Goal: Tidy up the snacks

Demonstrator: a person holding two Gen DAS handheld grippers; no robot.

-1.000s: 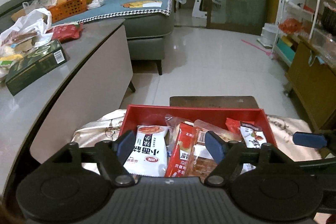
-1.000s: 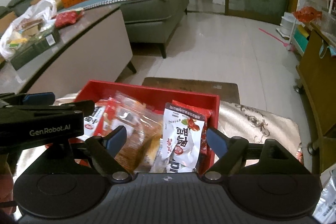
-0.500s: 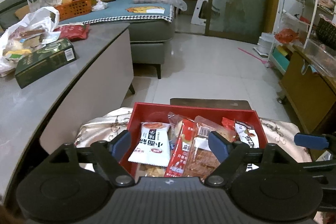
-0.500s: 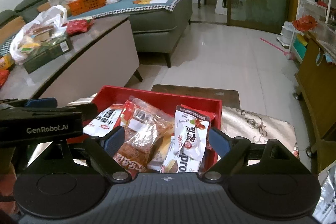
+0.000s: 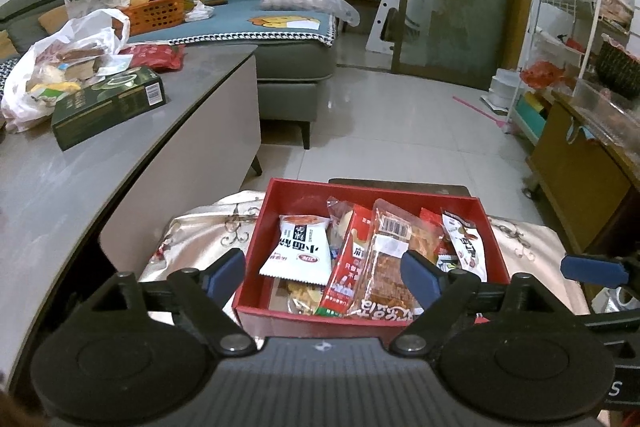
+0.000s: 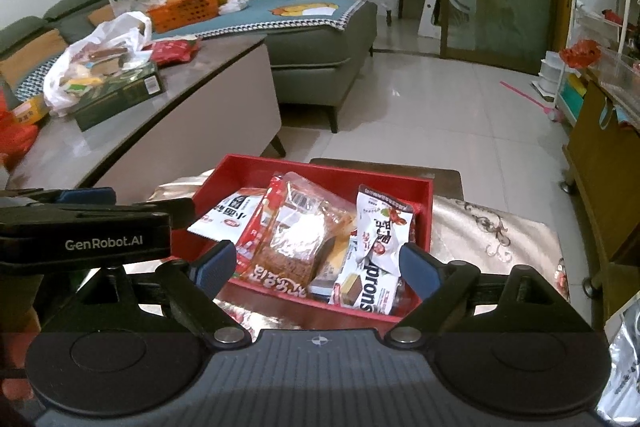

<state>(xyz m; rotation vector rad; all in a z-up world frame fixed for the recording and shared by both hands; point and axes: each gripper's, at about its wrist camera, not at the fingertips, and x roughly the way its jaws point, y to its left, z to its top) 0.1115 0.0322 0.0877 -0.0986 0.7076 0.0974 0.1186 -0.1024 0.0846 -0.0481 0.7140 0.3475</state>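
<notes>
a red box (image 5: 256, 259) is seen on a cloth-covered stool (image 5: 192, 239), near its left edge, beside a grey table (image 5: 80, 179). the box is filled with snack packs: a white pack (image 5: 300, 251) at the left side, a red pack (image 5: 348, 267) and a clear pack (image 5: 388, 259) in the middle, a white date pack (image 6: 382, 227) at the right side, and a brownie pack (image 6: 366, 293) at the near right corner. the left gripper (image 5: 322, 273) is held above the near edge of the box, its jaws opening, with nothing pressed between them. the right gripper (image 6: 316, 267) is held likewise over the near edge, jaws opening, nothing gripped. on the table a green box (image 5: 108, 107) and a white bag (image 5: 60, 67) are left near the far edge.
</notes>
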